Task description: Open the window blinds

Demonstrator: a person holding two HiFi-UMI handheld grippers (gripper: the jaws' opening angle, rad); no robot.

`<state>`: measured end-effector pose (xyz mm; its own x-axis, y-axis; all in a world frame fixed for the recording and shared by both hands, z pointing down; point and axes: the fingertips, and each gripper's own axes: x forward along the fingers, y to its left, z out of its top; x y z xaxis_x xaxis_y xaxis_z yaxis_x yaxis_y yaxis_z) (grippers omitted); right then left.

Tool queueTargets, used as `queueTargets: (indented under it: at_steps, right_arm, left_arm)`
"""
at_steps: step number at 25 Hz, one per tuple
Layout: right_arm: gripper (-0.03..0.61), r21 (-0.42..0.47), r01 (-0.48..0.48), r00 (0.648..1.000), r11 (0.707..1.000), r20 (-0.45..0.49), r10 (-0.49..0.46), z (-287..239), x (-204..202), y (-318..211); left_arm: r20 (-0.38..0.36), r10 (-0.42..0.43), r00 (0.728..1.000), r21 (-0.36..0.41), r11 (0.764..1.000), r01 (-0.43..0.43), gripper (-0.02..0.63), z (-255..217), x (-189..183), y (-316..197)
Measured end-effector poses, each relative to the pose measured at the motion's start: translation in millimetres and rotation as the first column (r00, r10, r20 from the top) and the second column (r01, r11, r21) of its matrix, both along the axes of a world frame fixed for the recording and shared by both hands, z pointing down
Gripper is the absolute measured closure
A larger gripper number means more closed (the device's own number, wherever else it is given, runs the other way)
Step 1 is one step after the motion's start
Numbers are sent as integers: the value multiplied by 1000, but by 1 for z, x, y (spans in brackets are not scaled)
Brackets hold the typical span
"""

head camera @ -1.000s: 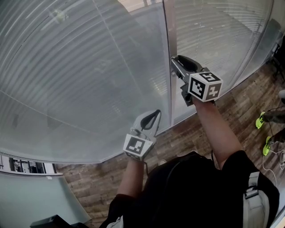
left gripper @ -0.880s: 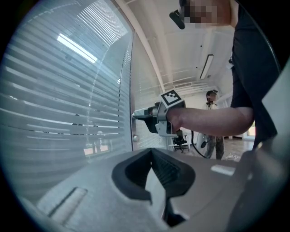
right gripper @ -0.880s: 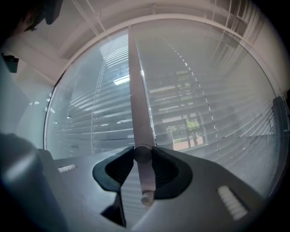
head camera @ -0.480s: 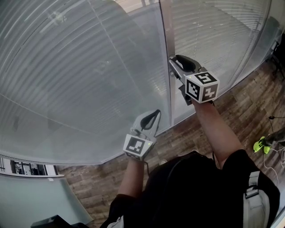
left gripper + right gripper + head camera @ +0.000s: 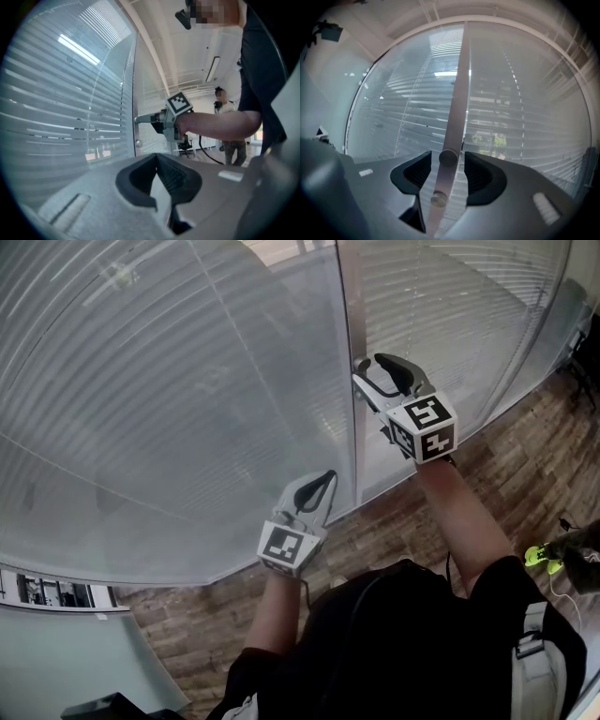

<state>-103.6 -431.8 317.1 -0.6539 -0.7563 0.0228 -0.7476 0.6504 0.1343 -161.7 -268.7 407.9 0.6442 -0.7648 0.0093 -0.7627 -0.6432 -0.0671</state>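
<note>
Horizontal blinds (image 5: 169, 381) hang behind glass panes, split by a pale vertical post (image 5: 348, 324). A small round knob (image 5: 448, 157) sticks out of that post, with a second knob (image 5: 438, 199) lower down. My right gripper (image 5: 447, 161) points level at the post, and its jaws are opening. The upper knob lies between them with a gap on each side. In the head view the right gripper (image 5: 367, 379) sits against the post. My left gripper (image 5: 320, 484) hangs lower and nearer, shut and empty. The slats (image 5: 506, 117) let strips of outdoors show through.
Wood flooring (image 5: 506, 465) runs along the foot of the glass. A low ledge (image 5: 56, 592) sits at the lower left. Another person (image 5: 229, 136) stands further back on the right, with a green shoe (image 5: 534, 555) at the head view's right edge. An office chair (image 5: 185, 143) stands beyond.
My right gripper has rolled about its own axis, and its jaws have spread apart from the knob. The left gripper has stayed put. The green shoes at the right have shifted.
</note>
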Motion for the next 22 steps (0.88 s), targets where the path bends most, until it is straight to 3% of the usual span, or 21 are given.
queueTargets:
  at_steps: [4, 7, 11, 16, 18, 22]
  right_arm:
    - [351, 95, 24, 988, 995, -155, -9, -5, -5, 6]
    - [351, 171, 57, 955, 984, -298, -4, -7, -9, 7]
    - [351, 282, 83, 860, 956, -504, 74, -10, -8, 9]
    - [355, 391, 169, 715, 905, -681, 161, -2, -17, 10]
    - [363, 412, 186, 680, 892, -709, 185, -1, -19, 9]
    - [380, 426, 202, 649, 882, -732, 205, 1, -21, 8]
  left_arm:
    - [-5, 4, 1000, 8, 1000, -4, 611, -1, -2, 1]
    - [3, -9, 1000, 7, 1000, 9, 611, 2, -6, 1]
    - [20, -30, 999, 16, 999, 30, 610, 8, -12, 4]
    - [16, -34, 999, 13, 999, 34, 610, 11, -16, 7]
    - [20, -41, 999, 18, 999, 41, 611, 12, -17, 7]
    - [12, -39, 999, 23, 999, 39, 610, 11, -15, 7]
